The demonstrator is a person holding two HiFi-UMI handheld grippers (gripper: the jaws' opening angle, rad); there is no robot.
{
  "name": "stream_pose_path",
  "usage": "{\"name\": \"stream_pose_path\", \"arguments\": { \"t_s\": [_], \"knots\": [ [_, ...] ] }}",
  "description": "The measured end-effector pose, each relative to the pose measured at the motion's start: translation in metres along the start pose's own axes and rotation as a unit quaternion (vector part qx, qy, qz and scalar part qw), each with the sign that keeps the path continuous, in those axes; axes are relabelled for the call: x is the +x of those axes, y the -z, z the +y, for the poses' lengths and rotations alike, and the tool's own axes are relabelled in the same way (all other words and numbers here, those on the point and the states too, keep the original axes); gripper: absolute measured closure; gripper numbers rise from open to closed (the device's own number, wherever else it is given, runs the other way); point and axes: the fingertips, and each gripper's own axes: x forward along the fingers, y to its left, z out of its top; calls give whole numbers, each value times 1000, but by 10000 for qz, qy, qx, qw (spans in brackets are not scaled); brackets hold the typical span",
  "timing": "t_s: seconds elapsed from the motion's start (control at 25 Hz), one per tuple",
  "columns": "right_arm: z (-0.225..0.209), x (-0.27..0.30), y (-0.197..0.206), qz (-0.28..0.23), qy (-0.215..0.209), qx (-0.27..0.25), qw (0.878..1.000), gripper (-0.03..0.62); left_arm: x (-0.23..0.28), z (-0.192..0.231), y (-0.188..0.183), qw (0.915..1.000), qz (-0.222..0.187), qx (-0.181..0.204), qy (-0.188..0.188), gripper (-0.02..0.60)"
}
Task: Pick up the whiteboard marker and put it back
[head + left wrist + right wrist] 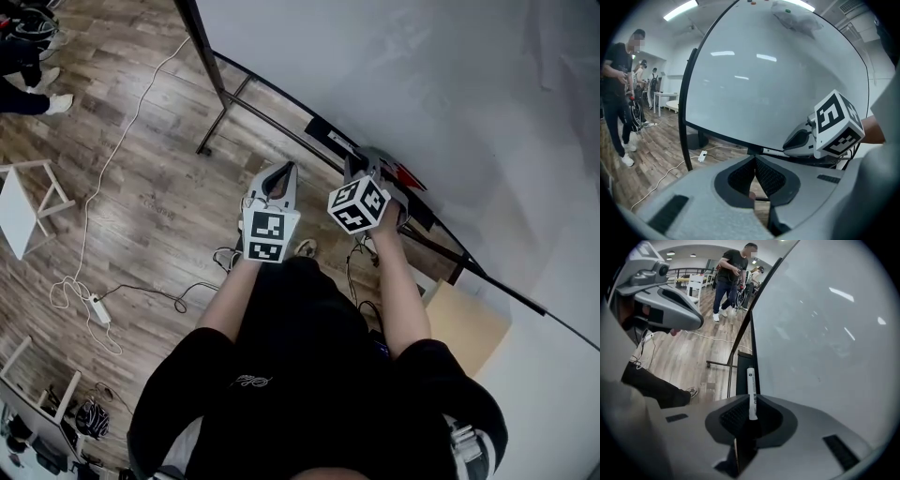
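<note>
- Our right gripper (751,401) is clenched on the whiteboard marker (751,386), whose white barrel juts out past the fingertips.
- The marker's far end lies by the black tray (743,373) under the whiteboard (825,333), perhaps just short of touching it.
- Our left gripper (755,161) is pressed closed on nothing.
- Below is a wooden floor (141,187) with a white cable (94,206); a person (731,277) is further off.

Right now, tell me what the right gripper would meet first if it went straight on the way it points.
Probably the black tray under the whiteboard; the whiteboard marker held in the right gripper would touch it first. Depth is unclear.
</note>
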Motion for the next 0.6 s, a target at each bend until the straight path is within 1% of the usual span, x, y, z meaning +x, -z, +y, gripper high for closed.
{"name": "stream_pose_path", "arguments": {
  "t_s": [0.04, 0.08, 0.12, 0.2, 0.32, 0.48, 0.6],
  "knots": [
    [1, 3, 1, 70, -25, -47, 10000, 566, 1, 3, 1, 10000, 18, -13, -7, 577],
    [2, 7, 1, 130, -75, -77, 9999, 496, 3, 6, 1, 10000, 31, -31, -17, 577],
    [3, 10, 0, 177, -127, -99, 9997, 476, 4, 9, 0, 10000, 39, -56, -27, 577],
    [4, 13, -3, 238, -158, -155, 9995, 476, 6, 14, -2, 9999, 44, -116, -40, 577],
    [3, 15, -5, 287, -85, -239, 9993, 476, 8, 16, 0, 9998, 60, -166, -24, 577],
    [4, 19, -6, 340, -67, -289, 9990, 488, 12, 14, 4, 9998, 112, -189, 36, 577],
    [4, 22, -4, 478, -27, -395, 9981, 508, 14, 14, 4, 9997, 132, -194, 61, 577]
  ]
}}
